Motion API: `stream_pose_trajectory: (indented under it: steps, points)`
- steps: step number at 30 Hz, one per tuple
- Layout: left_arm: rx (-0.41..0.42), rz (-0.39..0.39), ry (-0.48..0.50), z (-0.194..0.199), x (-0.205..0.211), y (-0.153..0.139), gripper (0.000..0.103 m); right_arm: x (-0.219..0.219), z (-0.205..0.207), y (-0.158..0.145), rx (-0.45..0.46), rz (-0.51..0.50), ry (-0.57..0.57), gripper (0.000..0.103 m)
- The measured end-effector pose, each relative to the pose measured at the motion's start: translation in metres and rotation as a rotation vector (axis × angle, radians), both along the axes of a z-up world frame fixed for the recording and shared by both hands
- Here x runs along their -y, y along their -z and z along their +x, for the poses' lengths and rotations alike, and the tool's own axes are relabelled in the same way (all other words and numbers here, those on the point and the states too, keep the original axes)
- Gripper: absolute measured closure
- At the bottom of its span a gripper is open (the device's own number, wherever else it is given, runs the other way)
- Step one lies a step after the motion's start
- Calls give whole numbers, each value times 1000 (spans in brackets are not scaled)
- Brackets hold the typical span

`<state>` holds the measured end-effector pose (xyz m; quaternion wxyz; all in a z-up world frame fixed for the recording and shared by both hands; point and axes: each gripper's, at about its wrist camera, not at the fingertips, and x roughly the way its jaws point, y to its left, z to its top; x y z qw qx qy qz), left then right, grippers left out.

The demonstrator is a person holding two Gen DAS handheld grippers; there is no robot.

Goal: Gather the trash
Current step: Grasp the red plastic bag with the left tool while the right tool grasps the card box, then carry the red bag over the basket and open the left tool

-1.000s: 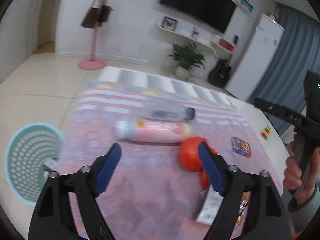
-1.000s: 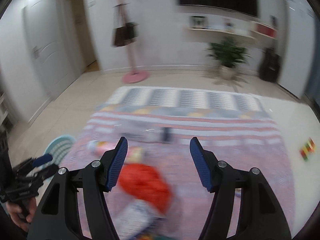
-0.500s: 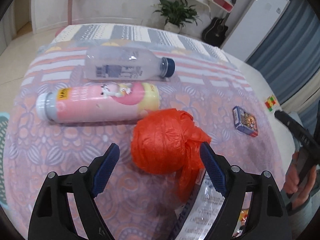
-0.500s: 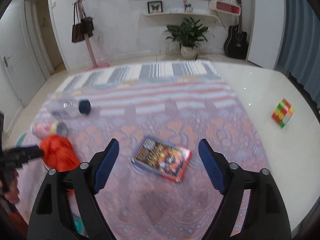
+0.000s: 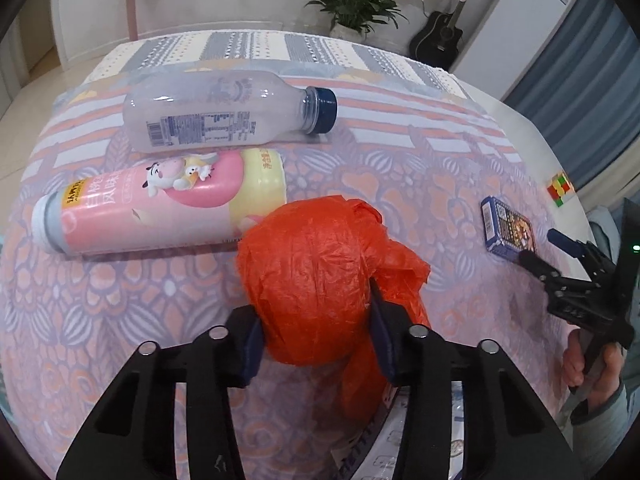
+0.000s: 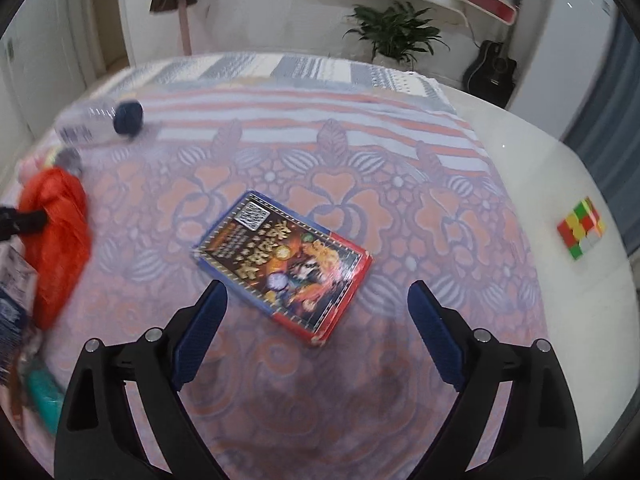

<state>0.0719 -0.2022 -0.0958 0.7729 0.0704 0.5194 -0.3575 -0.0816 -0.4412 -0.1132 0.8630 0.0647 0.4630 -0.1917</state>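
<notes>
The left gripper (image 5: 316,344) is clamping the orange bag (image 5: 316,280) — a crumpled plastic ball lying on the patterned rug (image 5: 120,320). Its jaws have just been closing, and the blue pads (image 5: 252,344) are now pressing into both sides of the bag, whose loose tail is trailing down toward the camera over a white printed wrapper (image 5: 400,440). Just beyond the bag, touching its far left side, a pink bottle (image 5: 160,208) is lying on its side, and right behind that a clear bottle (image 5: 224,116) with a blue cap is lying likewise. To the right of the bag, well apart, a small blue box (image 5: 508,232) is sitting on the rug, and the right gripper (image 5: 536,250), held by a hand (image 5: 596,368), is reaching over it.

In the right wrist view the right gripper (image 6: 318,312) is standing wide — its jaws have just been opening, nothing pressed between them. The box (image 6: 284,264) is lying flat on the rug, its near corner reaching between the fingertips without touching them. Far to the left of the box, the bag (image 6: 56,216) is sitting in the other gripper's finger. To the right of the box, off the rug on the pale floor, a colour cube (image 6: 580,232) is resting. A potted plant (image 6: 396,36) and a guitar (image 6: 492,68) are standing by the far wall.
</notes>
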Motion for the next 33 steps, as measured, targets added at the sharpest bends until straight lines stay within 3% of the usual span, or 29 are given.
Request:
stream_pose_trajectory:
  steps: [5, 9, 14, 18, 26, 33]
  points:
    - [47, -36, -1, -1, -2, -14, 65, 3, 26, 11, -55, -5, -77, 16]
    - [75, -49, 9, -3, -3, -24, 65, 8, 38, 14, -47, 12, -76, 17]
    - [105, -69, -2, -3, -8, -34, 65, 5, 38, 11, -17, 26, -45, 33]
    - [163, -130, -60, -1, -28, -53, 65, 0, 34, 0, 28, 36, -11, 38]
    - [248, -261, -222, 14, -101, -104, 65, -59, 56, -89, 215, -1, -72, 40]
    - [328, -287, -368, 22, -187, -138, 65, -158, 100, -157, 353, 48, -247, 41]
